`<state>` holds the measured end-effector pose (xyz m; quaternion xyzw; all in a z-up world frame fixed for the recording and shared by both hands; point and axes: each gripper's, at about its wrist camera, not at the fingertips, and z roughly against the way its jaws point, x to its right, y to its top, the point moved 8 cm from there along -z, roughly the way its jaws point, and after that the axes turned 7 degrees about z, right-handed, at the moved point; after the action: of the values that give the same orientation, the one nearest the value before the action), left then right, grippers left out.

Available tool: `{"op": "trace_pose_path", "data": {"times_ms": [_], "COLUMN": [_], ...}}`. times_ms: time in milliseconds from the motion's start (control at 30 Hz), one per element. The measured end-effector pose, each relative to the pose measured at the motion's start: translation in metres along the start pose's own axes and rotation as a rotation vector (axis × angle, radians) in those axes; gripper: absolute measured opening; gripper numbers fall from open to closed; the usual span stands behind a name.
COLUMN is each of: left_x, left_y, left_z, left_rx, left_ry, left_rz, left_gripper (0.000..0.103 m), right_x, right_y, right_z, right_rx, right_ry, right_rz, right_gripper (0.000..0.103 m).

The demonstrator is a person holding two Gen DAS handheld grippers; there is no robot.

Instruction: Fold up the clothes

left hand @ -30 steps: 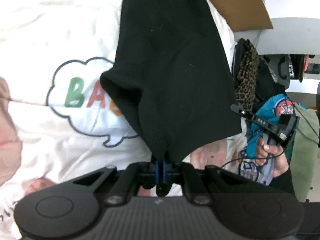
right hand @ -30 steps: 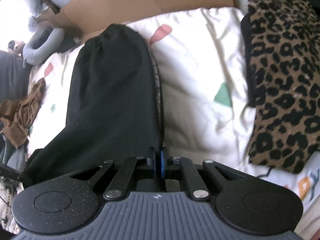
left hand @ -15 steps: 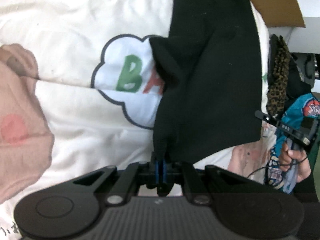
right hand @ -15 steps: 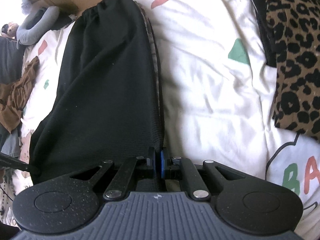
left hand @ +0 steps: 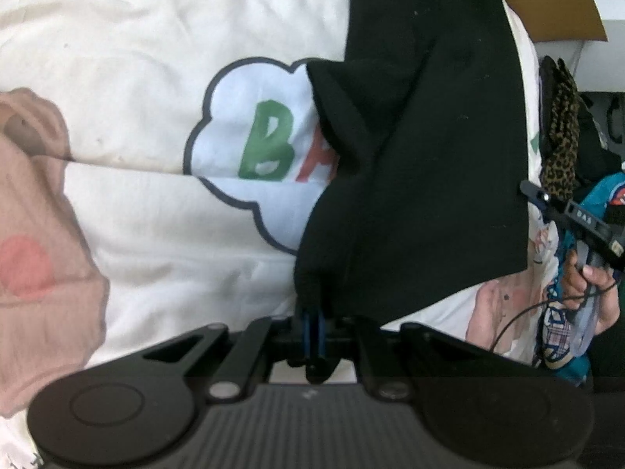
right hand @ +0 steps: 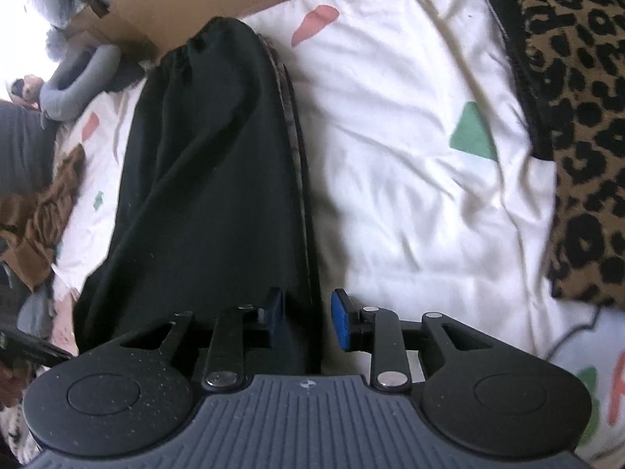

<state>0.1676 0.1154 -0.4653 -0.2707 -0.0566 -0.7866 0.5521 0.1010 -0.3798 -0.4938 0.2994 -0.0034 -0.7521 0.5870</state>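
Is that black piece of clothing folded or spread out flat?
Folded. The black garment lies doubled on the white bedspread, with stacked edges along its right side.

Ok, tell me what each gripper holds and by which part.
Left gripper pinches the black garment at a bunched corner. Right gripper has just been opening; the garment's edge lies between its pads, unclamped.

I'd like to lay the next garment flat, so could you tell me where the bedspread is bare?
Bare bedspread lies between the black garment and the leopard-print fabric. Beyond the black garment, brown clothes crowd the edge.
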Motion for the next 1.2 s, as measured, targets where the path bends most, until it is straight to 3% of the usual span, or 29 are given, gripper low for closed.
{"op": "trace_pose_path", "data": {"times_ms": [500, 867, 933, 1000, 1200], "left_x": [0.001, -0.003, -0.003, -0.001, 0.01], "left_y": [0.009, 0.012, 0.012, 0.011, 0.014], "left_z": [-0.006, -0.004, -0.002, 0.003, 0.034], "left_rx": [-0.012, -0.002, 0.001, 0.005, 0.035], "left_ry": [0.008, -0.02, -0.026, -0.034, -0.058], "left_rz": [0.006, 0.027, 0.033, 0.036, -0.003], "left_gripper": [0.004, 0.004, 0.004, 0.004, 0.004], "right_x": [0.016, 0.005, 0.003, -0.001, -0.023], "right_y": [0.012, -0.023, -0.032, -0.036, -0.03], "right_z": [-0.043, -0.03, -0.029, -0.025, -0.002], "right_rx": [-0.03, -0.182, -0.202, -0.197, -0.165], "right_ry": [0.319, 0.376, 0.365, 0.355, 0.377], "right_rz": [-0.277, -0.195, -0.178, -0.167, -0.108], "right_gripper": [0.031, 0.031, 0.025, 0.007, 0.003]}}
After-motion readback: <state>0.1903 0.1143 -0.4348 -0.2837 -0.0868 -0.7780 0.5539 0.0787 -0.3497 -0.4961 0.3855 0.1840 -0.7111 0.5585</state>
